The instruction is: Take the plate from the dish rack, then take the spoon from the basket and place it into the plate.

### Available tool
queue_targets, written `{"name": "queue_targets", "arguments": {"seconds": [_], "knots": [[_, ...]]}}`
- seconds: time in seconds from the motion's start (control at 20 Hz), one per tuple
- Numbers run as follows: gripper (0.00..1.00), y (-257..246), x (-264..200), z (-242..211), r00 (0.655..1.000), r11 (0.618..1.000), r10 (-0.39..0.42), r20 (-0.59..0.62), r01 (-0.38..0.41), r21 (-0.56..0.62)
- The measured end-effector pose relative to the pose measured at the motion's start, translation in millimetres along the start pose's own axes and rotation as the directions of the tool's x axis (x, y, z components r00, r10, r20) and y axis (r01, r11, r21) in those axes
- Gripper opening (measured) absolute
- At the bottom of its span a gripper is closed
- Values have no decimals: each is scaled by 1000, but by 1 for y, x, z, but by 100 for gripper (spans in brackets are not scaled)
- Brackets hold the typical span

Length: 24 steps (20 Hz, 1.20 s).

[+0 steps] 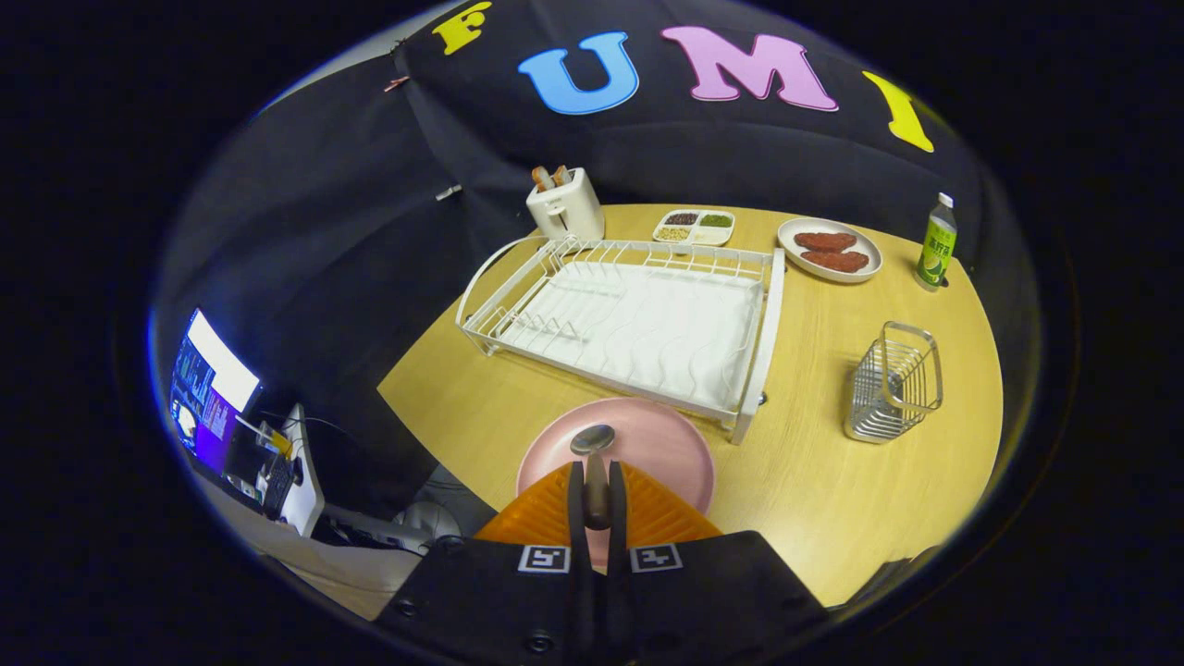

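Pinching a metal spoon (593, 453) by its dark handle, the jaws of the gripper (597, 490) are seen nearly closed, both orange ribbed fingers (541, 513) pressed against the handle. The spoon's rounded, shiny bowl is held just ahead of the fingertips, over a smooth, round pink plate (666, 453) that lies flat on the pale wood-grain desk (814, 481). Just beyond the plate, a white wire dish rack (629, 319) with a ridged drain tray is set. A small square wire basket (893, 379) of bright metal is stood well apart, beside the rack. Farther back, a white toaster (566, 208), a divided tray (694, 227), an oval plate of reddish pieces (830, 250) and a green bottle (936, 242) are ranged.
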State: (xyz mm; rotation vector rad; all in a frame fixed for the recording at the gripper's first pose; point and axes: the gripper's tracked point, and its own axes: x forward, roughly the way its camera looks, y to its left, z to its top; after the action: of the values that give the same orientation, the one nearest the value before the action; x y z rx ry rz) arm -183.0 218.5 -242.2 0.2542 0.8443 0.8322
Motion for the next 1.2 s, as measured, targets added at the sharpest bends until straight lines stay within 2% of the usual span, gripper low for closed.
{"name": "queue_targets", "arguments": {"seconds": [0.3, 0.55, 0.7, 0.8, 0.9, 0.95, 1.2], "knots": [[10, -4, 25, -10, 999, 1000, -8, -39, 8, -12], [19, -17, 24, -18, 995, 998, -61, -82, 58, -39], [38, -18, 23, -20, 994, 997, -65, -88, 61, -38], [64, -20, 22, -20, 994, 997, -71, -88, 67, -44], [82, -21, 22, -21, 993, 997, -72, -91, 68, -48], [95, -21, 21, -21, 993, 997, -72, -90, 67, -50], [99, -21, 11, -10, 996, 996, -76, -51, 74, -40]]}}
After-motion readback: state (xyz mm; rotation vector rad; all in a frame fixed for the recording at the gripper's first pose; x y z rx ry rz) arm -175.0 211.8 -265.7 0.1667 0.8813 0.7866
